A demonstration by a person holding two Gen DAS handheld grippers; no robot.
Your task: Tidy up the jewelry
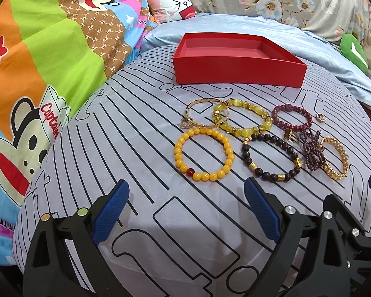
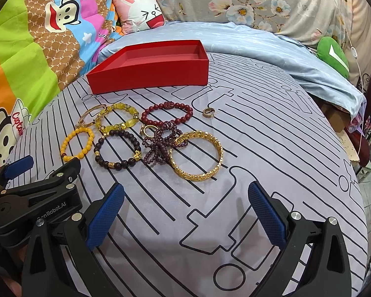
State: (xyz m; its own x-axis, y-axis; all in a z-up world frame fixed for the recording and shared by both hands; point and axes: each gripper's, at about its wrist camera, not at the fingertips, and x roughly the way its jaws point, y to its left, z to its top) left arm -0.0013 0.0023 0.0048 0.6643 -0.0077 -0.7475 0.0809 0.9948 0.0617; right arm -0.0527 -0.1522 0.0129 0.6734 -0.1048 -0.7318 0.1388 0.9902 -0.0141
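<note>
Nearest the cameras, both tools hang just above the bed (image 2: 259,148), and nothing is in either of them. The left tool (image 1: 186,205) has its blue pads spread wide apart and points toward the yellow bead bracelet (image 1: 204,153). The right tool (image 2: 185,212) is spread just as wide, with the gold bangle (image 2: 196,159) straight ahead of it.

Past the pads the jewelry lies in a loose cluster on the striped sheet. The dark bead bracelet (image 2: 117,148) sits between the yellow one and a tangle of purple beads (image 2: 160,143), and that tangle overlaps the edge of the gold bangle. Further back lie a pale yellow chunky bracelet (image 1: 242,118), a thin gold bangle (image 1: 197,116) touching it, a red bead bracelet (image 2: 167,113), and a small ring (image 2: 208,112) off by itself.

Beyond them all stands the red box (image 1: 237,71), open, and as far as its inside shows, empty.

This looks like the very start: no piece has gone into the box. The next move calls for lowering one tool over a single bracelet, pinching one side of its loop without snagging a neighbour, then carrying it forward into the box.
</note>
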